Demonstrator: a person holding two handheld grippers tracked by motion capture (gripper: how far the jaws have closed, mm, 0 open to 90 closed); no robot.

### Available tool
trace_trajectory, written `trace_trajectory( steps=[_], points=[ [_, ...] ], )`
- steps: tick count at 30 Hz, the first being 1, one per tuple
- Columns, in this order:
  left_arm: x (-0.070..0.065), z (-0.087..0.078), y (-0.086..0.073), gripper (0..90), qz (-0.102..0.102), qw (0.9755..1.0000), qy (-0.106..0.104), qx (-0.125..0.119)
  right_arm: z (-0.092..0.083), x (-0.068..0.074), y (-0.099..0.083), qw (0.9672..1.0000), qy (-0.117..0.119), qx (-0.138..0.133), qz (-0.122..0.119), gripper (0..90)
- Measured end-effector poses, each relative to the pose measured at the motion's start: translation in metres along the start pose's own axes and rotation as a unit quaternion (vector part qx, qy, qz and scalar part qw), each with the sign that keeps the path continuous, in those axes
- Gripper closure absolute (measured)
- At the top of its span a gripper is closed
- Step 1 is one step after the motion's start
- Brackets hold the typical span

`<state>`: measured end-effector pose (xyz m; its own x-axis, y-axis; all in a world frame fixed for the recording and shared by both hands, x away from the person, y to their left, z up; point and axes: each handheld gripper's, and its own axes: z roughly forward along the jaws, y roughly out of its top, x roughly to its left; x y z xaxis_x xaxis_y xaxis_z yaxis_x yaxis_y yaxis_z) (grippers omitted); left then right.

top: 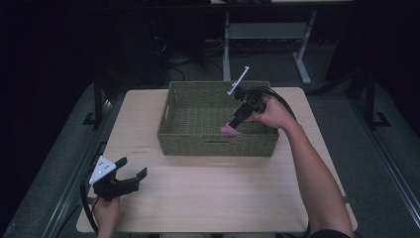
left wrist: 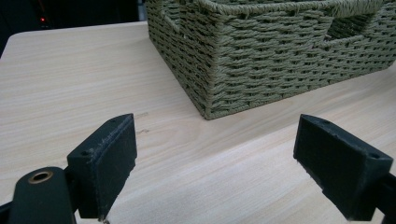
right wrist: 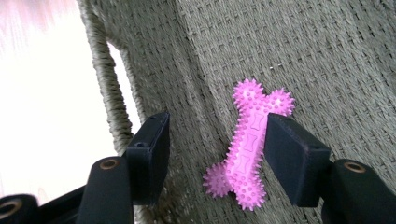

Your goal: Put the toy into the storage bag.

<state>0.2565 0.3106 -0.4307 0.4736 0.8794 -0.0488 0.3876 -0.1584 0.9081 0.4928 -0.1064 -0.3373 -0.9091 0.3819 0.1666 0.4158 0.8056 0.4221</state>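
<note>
Dark floor and desk legs surround a pale wooden worktop [top: 218,198] carrying one woven basket [top: 171,134], the landmark for everything else.

Inside the basket, the right tongs [right wrist: 215,154] hang with their jaws parted. Between them lies a pink spiky bone [right wrist: 250,144] flat on the basket's woven bottom; the bone sits just against the inner face of one jaw, clear of the other, and is not pinched. In the high view the right tongs [top: 236,120] slant down into the basket's near right part, with the bone [top: 230,130] by the near wall.

Outside the basket, off its near left corner, the left tongs [top: 130,171] rest low over the bare worktop with jaws spread wide and nothing between them. From the left tongs [left wrist: 215,163], the basket's corner [left wrist: 261,60] stands just ahead.
</note>
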Motion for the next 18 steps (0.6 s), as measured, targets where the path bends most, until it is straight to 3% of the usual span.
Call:
trace_trajectory(
  steps=[18],
  points=[
    [-0.001,0.001,0.000,12.8,0.000,1.0000,-0.002,-0.001,-0.010,0.008,-0.017,0.9998,-0.001,-0.017,0.006,35.8]
  ],
)
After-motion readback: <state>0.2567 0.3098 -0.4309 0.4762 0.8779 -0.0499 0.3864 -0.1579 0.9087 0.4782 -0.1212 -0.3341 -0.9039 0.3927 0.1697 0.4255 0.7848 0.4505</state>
